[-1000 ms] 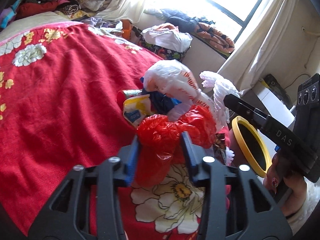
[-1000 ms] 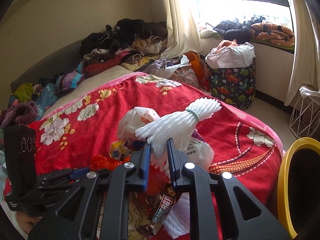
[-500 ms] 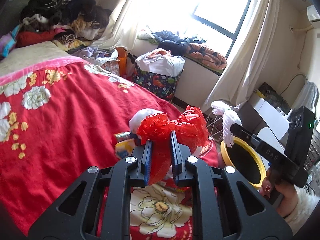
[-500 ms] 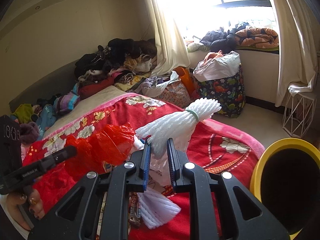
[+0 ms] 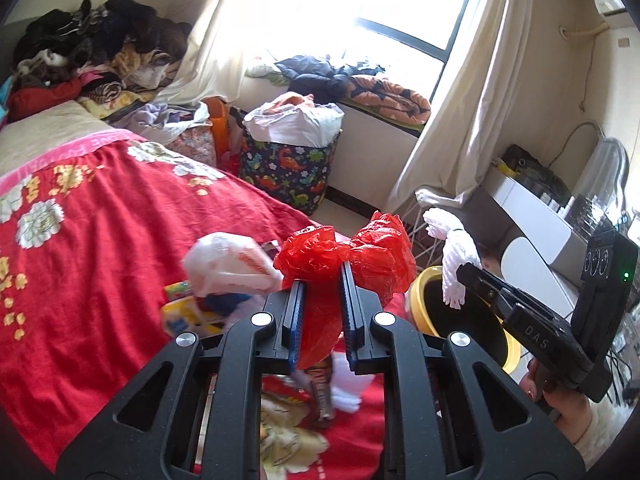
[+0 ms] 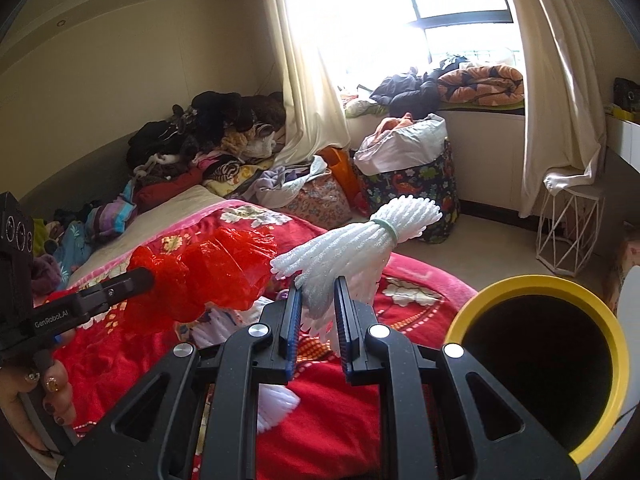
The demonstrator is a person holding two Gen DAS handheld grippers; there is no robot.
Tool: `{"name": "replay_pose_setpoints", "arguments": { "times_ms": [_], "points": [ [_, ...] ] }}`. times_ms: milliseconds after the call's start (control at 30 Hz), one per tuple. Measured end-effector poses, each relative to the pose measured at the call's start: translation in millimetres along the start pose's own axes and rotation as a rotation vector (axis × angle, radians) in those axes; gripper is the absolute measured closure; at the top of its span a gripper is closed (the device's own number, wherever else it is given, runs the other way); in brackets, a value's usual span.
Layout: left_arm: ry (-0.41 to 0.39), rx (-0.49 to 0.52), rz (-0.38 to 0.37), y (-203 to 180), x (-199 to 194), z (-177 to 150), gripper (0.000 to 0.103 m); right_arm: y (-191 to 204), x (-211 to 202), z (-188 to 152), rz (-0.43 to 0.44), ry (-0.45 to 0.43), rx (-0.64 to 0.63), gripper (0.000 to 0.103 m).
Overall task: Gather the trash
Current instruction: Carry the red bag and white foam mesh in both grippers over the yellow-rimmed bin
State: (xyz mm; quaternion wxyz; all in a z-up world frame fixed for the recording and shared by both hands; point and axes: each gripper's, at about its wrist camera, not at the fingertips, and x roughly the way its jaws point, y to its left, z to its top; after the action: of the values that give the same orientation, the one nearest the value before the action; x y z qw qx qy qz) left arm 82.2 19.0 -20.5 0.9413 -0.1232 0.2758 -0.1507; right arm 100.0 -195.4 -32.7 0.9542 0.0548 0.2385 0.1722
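- Red floral blanket (image 5: 100,248): spread over the bed, with remaining litter lying near its foot edge.
- Yellow-rimmed bin (image 6: 544,364): standing on the floor just beside the foot of the bed, mouth open upward, interior dark.
- Dinosaur-print laundry bag (image 5: 288,172): standing below the window, stuffed with white and orange fabric.
- Left gripper (image 5: 320,300): closed on the red plastic bag (image 5: 348,256), held above the blanket edge; crumpled upper part of the bag bulging past the fingertips, lower part hanging between the jaws.
- Right gripper (image 6: 316,300): clamped on the white foam fruit net (image 6: 352,244), bound near one end by a pale green band; held above the blanket, beside the bin rim.
- White plastic bag (image 5: 228,264): lying on the blanket, left of the red bag, blurred.
- Yellow snack wrapper (image 5: 184,316): lying on the blanket below the white bag.
- Candy bar wrapper (image 5: 322,392): lying on the blanket beneath the left gripper.
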Motion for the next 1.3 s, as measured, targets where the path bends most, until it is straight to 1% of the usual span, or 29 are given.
{"name": "replay_pose_setpoints", "arguments": {
  "times_ms": [267, 633, 833, 1300],
  "points": [
    [0.038, 0.049, -0.034, -30.2, 18.4, -3.1, 0.092, -23.7, -16.5, -11.4, -0.062, -0.001, 0.042, 0.087],
    [0.071, 0.115, -0.077, -71.0, 37.9, -6.0, 0.092, -53.7, -34.1, -18.6, -0.113, -0.003, 0.099, 0.087],
    [0.088, 0.136, -0.087, -87.4, 49.5, -7.2, 0.092, -65.2, -41.8, -22.7, -0.143, 0.003, 0.124, 0.087],
    [0.127, 0.170, -0.094, -120.3, 75.7, -14.3, 0.092, -101.5, -60.3, -44.0, -0.207, 0.039, 0.194, 0.087]
  ]
}}
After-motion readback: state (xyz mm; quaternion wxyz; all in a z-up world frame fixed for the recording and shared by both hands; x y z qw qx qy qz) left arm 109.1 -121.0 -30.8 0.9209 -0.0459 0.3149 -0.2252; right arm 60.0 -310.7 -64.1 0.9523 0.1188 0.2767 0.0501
